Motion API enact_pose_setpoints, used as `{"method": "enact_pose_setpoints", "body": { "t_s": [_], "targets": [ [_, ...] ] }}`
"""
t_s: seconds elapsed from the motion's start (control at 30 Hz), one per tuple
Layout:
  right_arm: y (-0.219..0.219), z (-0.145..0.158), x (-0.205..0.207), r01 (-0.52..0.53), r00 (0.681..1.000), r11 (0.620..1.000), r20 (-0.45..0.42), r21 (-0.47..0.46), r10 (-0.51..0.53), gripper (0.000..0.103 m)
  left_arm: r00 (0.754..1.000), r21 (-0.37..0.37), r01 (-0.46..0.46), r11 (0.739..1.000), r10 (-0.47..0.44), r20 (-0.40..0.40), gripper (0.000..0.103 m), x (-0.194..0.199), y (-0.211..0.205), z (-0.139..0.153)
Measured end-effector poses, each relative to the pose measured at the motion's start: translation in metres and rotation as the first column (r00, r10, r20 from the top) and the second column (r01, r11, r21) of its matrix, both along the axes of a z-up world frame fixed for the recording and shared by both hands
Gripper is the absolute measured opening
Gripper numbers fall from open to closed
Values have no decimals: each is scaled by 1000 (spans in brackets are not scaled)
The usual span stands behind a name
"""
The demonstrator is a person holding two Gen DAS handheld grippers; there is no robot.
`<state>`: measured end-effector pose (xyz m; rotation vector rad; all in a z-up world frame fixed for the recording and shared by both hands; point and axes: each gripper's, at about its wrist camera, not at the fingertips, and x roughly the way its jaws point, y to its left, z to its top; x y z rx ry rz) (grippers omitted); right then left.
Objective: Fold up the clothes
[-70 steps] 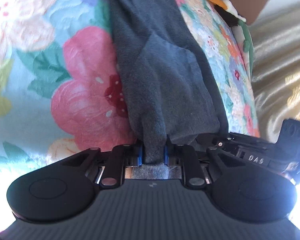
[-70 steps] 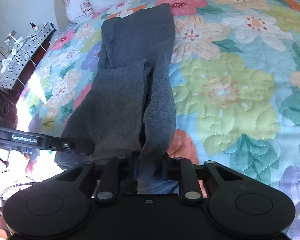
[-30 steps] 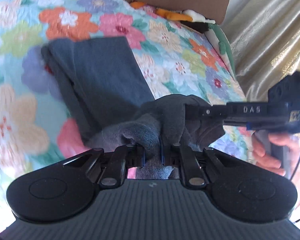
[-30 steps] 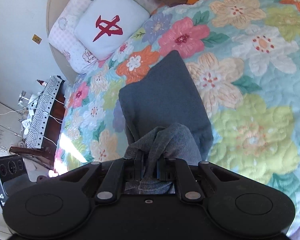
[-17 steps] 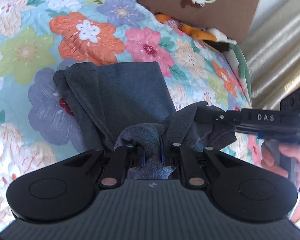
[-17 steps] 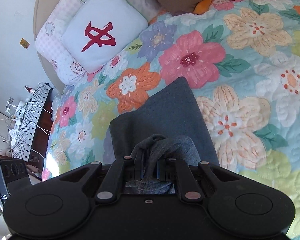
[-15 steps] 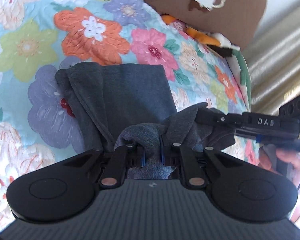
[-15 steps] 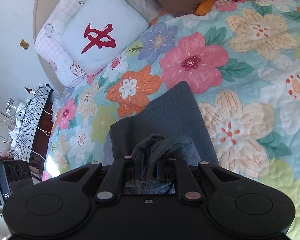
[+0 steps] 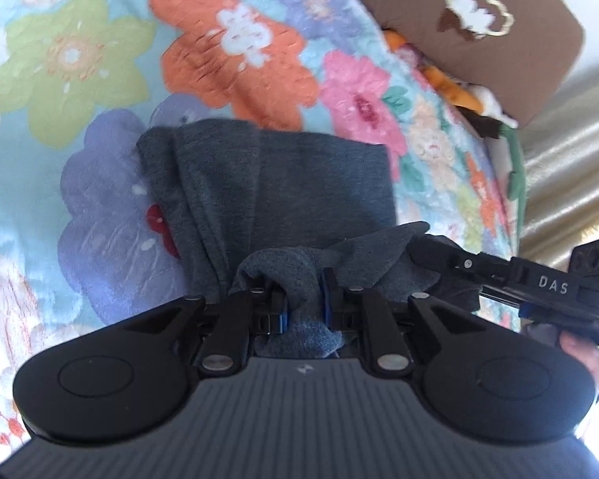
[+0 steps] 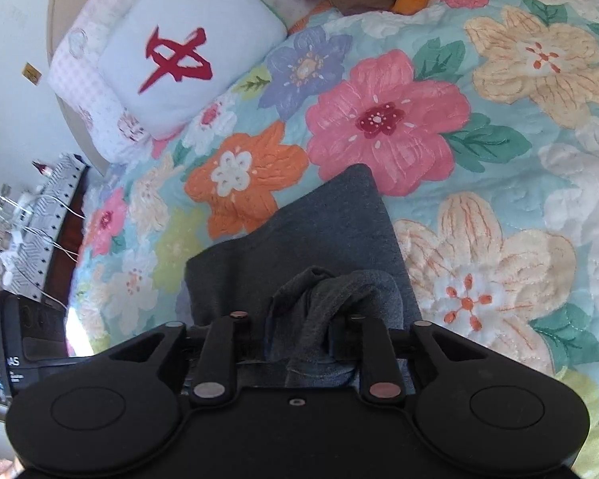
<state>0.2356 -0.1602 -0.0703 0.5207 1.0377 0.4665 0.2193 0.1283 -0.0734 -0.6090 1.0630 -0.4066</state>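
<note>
A dark grey garment (image 9: 283, 183) lies folded on the floral quilt (image 9: 72, 60); it also shows in the right wrist view (image 10: 319, 231). My left gripper (image 9: 302, 299) is shut on a bunched grey edge of it, held over the folded part. My right gripper (image 10: 299, 335) is shut on another bunched edge of the same garment. The right gripper also shows at the right of the left wrist view (image 9: 499, 271), beside mine. The cloth under both grippers is hidden.
A brown cushion (image 9: 471, 36) with orange soft toys lies at the bed's far right, next to a gold curtain (image 9: 571, 151). A white pillow with a red character (image 10: 179, 56) sits at the headboard. A bedside stand with cables (image 10: 32, 215) is at the left.
Both grippers have carried the garment's near end up and forward over the rest, doubling it. In the last half second they have moved a little further forward and lower.
</note>
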Motion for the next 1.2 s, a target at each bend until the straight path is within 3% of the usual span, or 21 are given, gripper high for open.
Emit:
{"method": "enact_pose_setpoints", "body": {
  "t_s": [0.1, 0.17, 0.27, 0.43, 0.53, 0.57, 0.63, 0.73, 0.83, 1.0, 1.03, 1.1, 1.13, 1.2],
  "targets": [
    [-12, 8, -13, 15, 999, 995, 38, 97, -19, 45, 994, 36, 67, 997, -70, 83, 21, -11, -4, 22],
    [-13, 14, -19, 9, 998, 993, 61, 114, -16, 48, 986, 60, 86, 995, -93, 135, 43, -19, -6, 36],
    [-13, 19, -23, -11, 997, 992, 83, 126, 0, 53, 975, 65, 73, 995, -85, 205, 62, -31, -3, 50],
    [-26, 10, -23, 67, 997, 966, 29, 248, -77, 55, 990, -22, 33, 999, -30, 141, 62, -34, 7, 43],
    [-37, 0, -20, 148, 989, 919, -35, 364, -146, 63, 995, -112, -13, 994, 24, 98, 57, -30, 10, 32],
    [-40, -3, -17, 171, 985, 903, -60, 393, -161, 64, 996, -115, -24, 993, 34, 87, 32, -26, 8, 30],
    [-40, -8, -12, 199, 980, 893, -80, 405, -182, 64, 996, -75, -40, 996, 46, 71, 4, -15, -1, 27],
    [-38, -8, -13, 212, 977, 894, -71, 394, -201, 65, 991, -25, -81, 996, 83, 106, 5, -3, -10, 28],
    [-38, 4, -20, 180, 979, 919, 26, 351, -202, 65, 982, 19, -121, 992, 118, 145, 4, 9, -13, 29],
    [-37, 17, -30, 170, 965, 976, 177, 139, -193, 65, 970, 105, -178, 978, 157, 184, 7, 15, -8, 33],
    [-36, 17, -33, 162, 964, 983, 198, 87, -177, 65, 968, 105, -177, 979, 154, 197, 9, 10, -7, 35],
    [-38, 16, -38, 154, 960, 988, 237, 4, -151, 65, 969, 123, -134, 983, 105, 222, 26, -3, -6, 38],
    [-40, 13, -40, 149, 957, 989, 254, -23, -138, 65, 969, 164, -107, 981, 67, 236, 38, -9, -10, 39],
    [-39, 6, -36, 120, 962, 989, 254, -86, -94, 65, 965, 293, -61, 954, -19, 261, 42, -20, -21, 37]
  ]
}}
